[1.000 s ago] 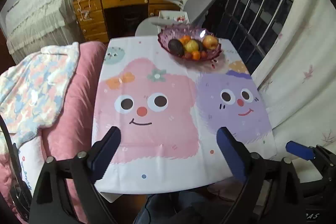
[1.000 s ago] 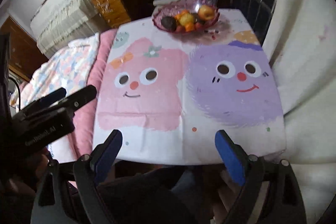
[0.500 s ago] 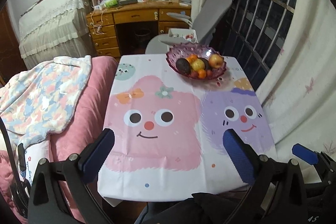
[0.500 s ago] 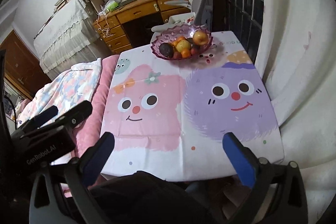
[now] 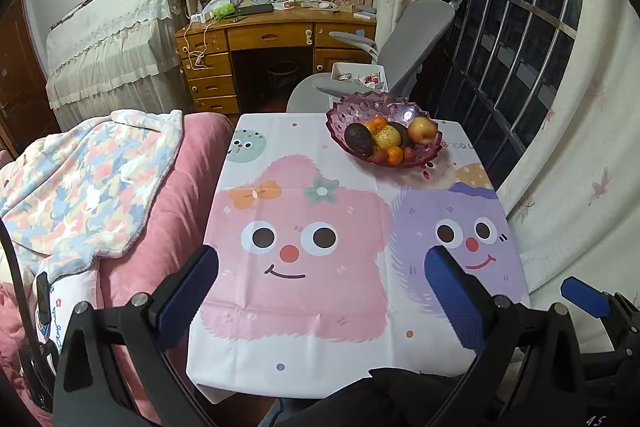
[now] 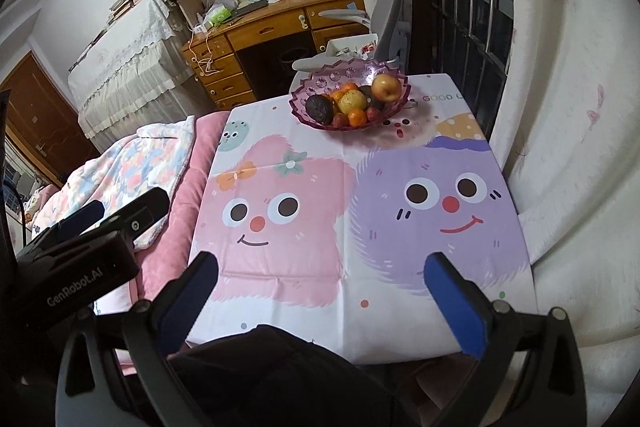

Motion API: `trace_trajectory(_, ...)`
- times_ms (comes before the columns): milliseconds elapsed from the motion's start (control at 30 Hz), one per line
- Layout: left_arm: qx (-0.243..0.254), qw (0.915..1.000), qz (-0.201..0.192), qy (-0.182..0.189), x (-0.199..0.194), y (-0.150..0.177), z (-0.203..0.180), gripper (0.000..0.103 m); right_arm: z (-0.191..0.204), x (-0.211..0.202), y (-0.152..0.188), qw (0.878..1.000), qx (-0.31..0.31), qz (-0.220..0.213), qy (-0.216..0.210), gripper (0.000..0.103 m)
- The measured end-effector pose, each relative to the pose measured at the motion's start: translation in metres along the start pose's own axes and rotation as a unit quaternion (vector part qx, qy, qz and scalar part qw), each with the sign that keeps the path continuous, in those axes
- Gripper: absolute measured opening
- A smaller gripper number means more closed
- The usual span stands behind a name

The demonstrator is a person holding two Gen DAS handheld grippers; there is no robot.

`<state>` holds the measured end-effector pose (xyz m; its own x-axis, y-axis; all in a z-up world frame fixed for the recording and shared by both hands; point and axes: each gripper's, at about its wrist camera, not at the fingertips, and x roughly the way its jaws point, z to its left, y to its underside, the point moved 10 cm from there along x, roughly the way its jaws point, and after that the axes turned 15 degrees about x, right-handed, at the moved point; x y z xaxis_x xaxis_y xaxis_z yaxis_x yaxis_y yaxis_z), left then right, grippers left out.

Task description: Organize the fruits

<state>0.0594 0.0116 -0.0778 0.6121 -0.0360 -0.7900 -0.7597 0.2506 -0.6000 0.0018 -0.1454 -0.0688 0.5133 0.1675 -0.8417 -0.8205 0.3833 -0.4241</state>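
A purple glass bowl stands at the far right of the table and holds an avocado, a yellow fruit, an apple and small oranges. It also shows in the right wrist view. My left gripper is open and empty above the table's near edge. My right gripper is open and empty, also at the near edge, far from the bowl.
The table wears a cloth with pink and purple cartoon faces. A pink bed with a patterned blanket lies to the left. A grey chair and a wooden desk stand behind. A curtain hangs on the right.
Both grippers have pulled back and tilted up, so the bowl sits lower in both views and more of the room shows. Both stay open and empty.
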Motion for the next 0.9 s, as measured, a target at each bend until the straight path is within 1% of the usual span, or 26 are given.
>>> trace_trajectory(233, -0.001, 1.0, 0.006, 0.001, 0.006, -0.002, -0.003, 0.103, -0.001, 0.007, -0.003, 1.0, -0.002, 0.009, 0.001, 0.103)
trace_trajectory(900, 0.0, 1.0, 0.007, 0.002, 0.007, -0.003, -0.001, 0.102, -0.003, 0.015, -0.003, 1.0, -0.008, 0.015, 0.0, 0.103)
